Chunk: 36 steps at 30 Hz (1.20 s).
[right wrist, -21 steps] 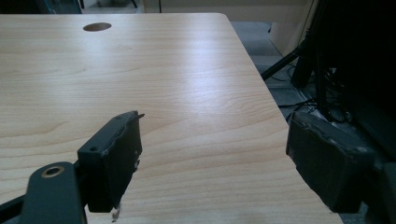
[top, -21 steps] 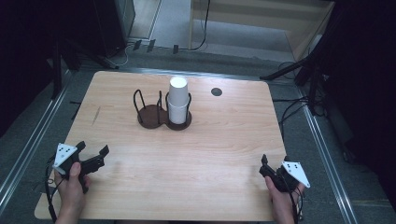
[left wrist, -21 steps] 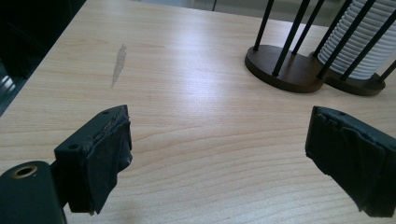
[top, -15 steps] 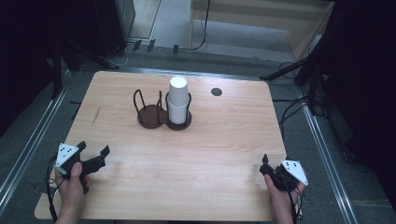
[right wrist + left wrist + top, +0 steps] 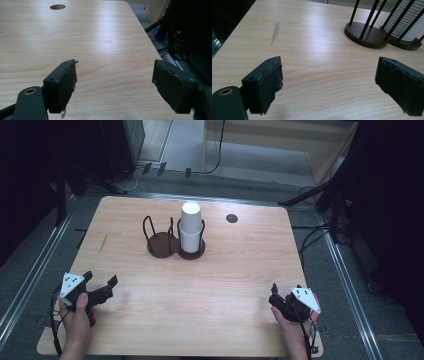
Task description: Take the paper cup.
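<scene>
Both tongs sit wide open and empty near the tabletop's (image 5: 240,270) front corners: left tongs (image 5: 98,282), right tongs (image 5: 276,292). The white cup stack (image 5: 190,226) stands, apparently upright, in the rack (image 5: 161,243), well away.

Cup stack (image 5: 190,226) in holder's (image 5: 175,245) right ring, table (image 5: 225,270) centre toward 12 o'clock. Left gripper (image 5: 100,285) at 8 o'clock, right gripper (image 5: 274,296) at 4.

The right gripper (image 5: 278,296) is seen slightly nearer the table's (image 5: 240,270) front edge than before. No other shift is seen.
</scene>
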Each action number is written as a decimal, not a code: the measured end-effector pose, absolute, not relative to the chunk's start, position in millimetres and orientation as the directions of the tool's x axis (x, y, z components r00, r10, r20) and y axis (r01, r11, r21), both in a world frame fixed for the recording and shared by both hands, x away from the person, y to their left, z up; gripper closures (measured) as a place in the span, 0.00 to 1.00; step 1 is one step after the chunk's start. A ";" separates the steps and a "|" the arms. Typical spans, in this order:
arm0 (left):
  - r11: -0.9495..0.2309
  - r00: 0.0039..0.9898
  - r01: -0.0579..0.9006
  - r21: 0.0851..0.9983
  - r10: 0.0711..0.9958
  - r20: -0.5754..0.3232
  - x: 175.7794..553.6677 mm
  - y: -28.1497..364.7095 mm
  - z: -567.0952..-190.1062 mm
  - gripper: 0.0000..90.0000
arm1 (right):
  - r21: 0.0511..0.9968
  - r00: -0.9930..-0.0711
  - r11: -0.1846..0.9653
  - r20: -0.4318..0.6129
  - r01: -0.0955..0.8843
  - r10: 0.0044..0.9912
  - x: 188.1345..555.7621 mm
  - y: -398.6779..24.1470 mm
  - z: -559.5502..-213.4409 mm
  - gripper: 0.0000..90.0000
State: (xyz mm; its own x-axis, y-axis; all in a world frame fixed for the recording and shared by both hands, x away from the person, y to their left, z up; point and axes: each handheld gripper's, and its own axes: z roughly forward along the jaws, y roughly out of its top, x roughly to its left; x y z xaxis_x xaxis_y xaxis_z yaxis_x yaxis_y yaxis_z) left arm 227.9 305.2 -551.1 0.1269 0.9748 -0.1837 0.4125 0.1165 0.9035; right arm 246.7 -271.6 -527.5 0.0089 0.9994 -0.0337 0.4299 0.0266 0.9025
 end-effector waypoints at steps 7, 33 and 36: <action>0.107 0.128 0.422 0.900 0.976 -0.176 229.2 303.9 -550.9 0.09 | 0.905 -0.053 0.072 -0.054 0.420 0.997 251.2 -244.9 -518.5 0.22; 0.104 0.133 0.429 0.897 0.975 -0.177 230.1 303.8 -551.0 0.09 | 0.933 -0.180 0.094 -0.031 0.349 0.983 269.4 -194.6 -484.7 0.17; 0.106 0.130 0.430 0.897 0.975 -0.178 230.4 303.8 -551.1 0.09 | 0.933 -0.197 0.100 -0.032 0.345 0.980 272.0 -185.9 -481.4 0.16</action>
State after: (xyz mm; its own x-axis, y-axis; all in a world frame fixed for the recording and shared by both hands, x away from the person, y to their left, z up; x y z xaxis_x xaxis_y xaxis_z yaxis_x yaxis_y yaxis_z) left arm 230.4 303.8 -551.1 0.1296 0.9755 -0.1780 0.4299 0.1065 0.8966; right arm 272.0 -185.9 -481.4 -0.1975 0.9798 -0.0323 0.3453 0.1004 0.9331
